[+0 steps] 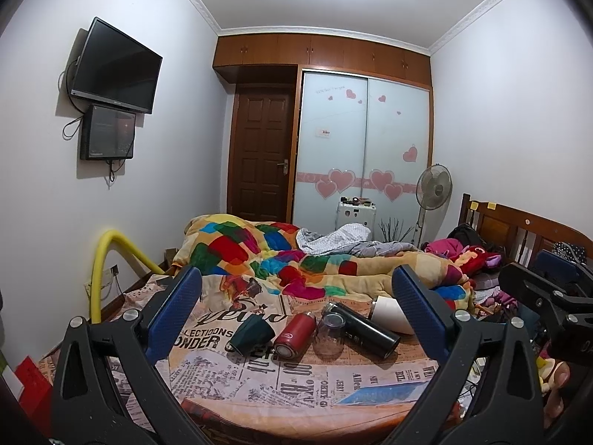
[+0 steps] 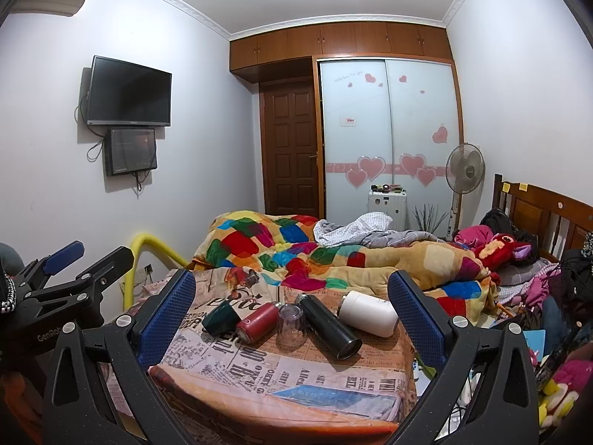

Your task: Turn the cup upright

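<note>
Five vessels are seen grouped on the newspaper-print sheet, and the clear glass cup is taken as the landmark: it stands mouth-down, base uppermost, in the middle of the group. Just beside it to the left a red flask is laid on its side, and farther left of that a dark green cup is tipped over. To the right of the glass cup a black flask lies on its side, seemingly touching it, with a white bottle lying beyond. Behind the glass cup a multicoloured quilt is heaped. The left gripper is held with its blue-padded fingers spread wide and nothing between them; the glass cup is framed in the gap, apart from both pads. The right gripper is likewise spread wide and holds nothing, short of the glass cup.
</note>
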